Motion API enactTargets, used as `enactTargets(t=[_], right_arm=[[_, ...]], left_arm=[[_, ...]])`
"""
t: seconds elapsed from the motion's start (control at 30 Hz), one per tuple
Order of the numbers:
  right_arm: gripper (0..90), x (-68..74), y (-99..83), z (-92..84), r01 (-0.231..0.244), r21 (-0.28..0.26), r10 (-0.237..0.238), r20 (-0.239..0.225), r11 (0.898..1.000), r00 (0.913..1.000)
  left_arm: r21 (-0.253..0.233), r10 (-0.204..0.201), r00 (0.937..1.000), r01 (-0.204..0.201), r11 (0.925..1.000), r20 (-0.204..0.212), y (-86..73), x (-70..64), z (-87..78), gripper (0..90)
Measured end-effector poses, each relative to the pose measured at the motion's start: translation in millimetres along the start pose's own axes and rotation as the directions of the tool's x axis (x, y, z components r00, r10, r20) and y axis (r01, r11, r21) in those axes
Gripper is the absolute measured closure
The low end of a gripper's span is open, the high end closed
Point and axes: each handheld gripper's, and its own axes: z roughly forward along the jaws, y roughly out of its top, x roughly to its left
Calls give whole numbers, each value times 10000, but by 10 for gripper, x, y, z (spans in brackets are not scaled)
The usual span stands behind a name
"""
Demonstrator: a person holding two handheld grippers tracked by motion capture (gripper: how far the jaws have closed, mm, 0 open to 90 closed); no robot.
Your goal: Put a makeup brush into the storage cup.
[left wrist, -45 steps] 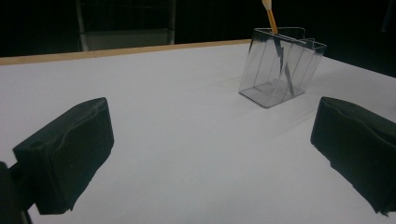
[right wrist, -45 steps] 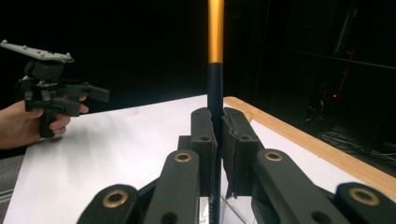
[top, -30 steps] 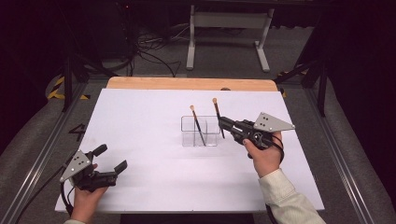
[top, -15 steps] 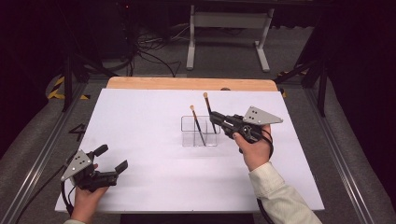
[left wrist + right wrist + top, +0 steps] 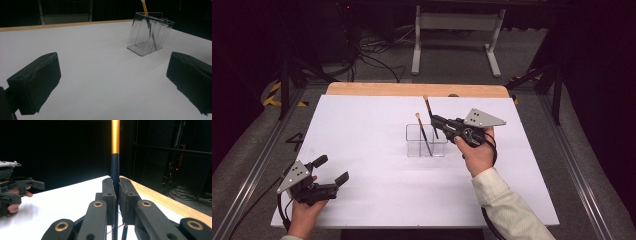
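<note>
White table (image 5: 362, 130), wood strip at far edge; dark room, cables on floor. Right gripper (image 5: 435, 120) clamped on brush (image 5: 429, 111) above clear holder (image 5: 426, 142). Left gripper (image 5: 332, 170) wide open, empty, near corner.

Right gripper (image 5: 435, 120) holds a brush (image 5: 430, 114) over the clear holder (image 5: 414, 145).

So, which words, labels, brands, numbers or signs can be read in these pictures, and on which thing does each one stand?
None: no readable text shows in any view.
The clear holder, the two brushes and the white table top bear no lettering.
The grey plates of the left gripper and the right gripper bear only holes.
</note>
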Motion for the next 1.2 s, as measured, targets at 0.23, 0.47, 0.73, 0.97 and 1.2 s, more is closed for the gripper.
enactTargets(t=[0.23,0.47,0.73,0.97,1.2], right_arm=[[839,-55,21,67,-95,-34,95,99,9999,9999],[839,-92,-16,175,-310,95,309,132,9995,9994],[838,-99,-16,279,-392,82,391,180,9992,9991],[839,-110,-39,332,-445,111,441,276,9989,9986],[839,-136,-162,366,-661,234,651,404,9975,9971]], left_arm=[[38,9,10000,-9,10000,39,-2,5,4,3],[7,-17,10000,17,10000,18,-4,6,2,3],[30,-27,10000,27,10000,32,-6,9,0,3],[6,-14,10000,14,10000,50,-6,7,2,3],[5,-1,10000,1,10000,-27,-1,16,-17,3]])
